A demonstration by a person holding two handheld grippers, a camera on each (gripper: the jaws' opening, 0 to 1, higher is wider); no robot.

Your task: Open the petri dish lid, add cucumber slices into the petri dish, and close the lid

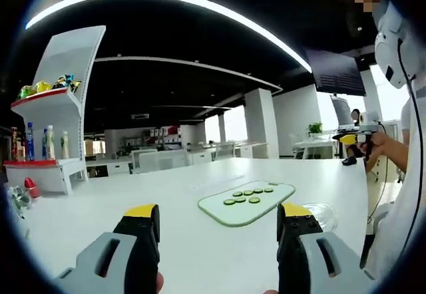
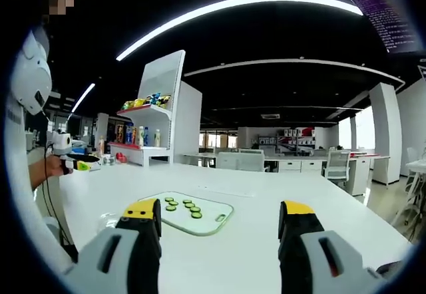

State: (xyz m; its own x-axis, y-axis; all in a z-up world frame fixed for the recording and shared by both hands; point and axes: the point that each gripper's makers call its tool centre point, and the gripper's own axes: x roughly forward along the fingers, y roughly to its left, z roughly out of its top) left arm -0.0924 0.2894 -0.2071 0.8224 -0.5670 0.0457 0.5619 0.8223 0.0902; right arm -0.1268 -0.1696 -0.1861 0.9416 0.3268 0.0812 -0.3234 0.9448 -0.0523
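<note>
A pale green glass board (image 1: 241, 215) lies on the white table (image 1: 120, 201) with several cucumber slices (image 1: 240, 200) on it. A clear petri dish (image 1: 324, 214), lid on, sits just right of the board. My left gripper (image 1: 218, 211) is open, held above the table short of the board. A hand holds my right gripper (image 1: 355, 139) at the far right. In the right gripper view, the right gripper (image 2: 219, 209) stands open and empty, with the board (image 2: 214, 219) and slices (image 2: 195, 209) ahead between its jaws. The left gripper (image 2: 73, 163) is at the left.
A white shelf unit (image 1: 63, 108) with bottles and snack bags stands at the back left, seen also as the shelf unit (image 2: 160, 114). White desks and chairs (image 2: 336, 164) fill the room behind. A person in white (image 1: 406, 174) stands at the table's edge.
</note>
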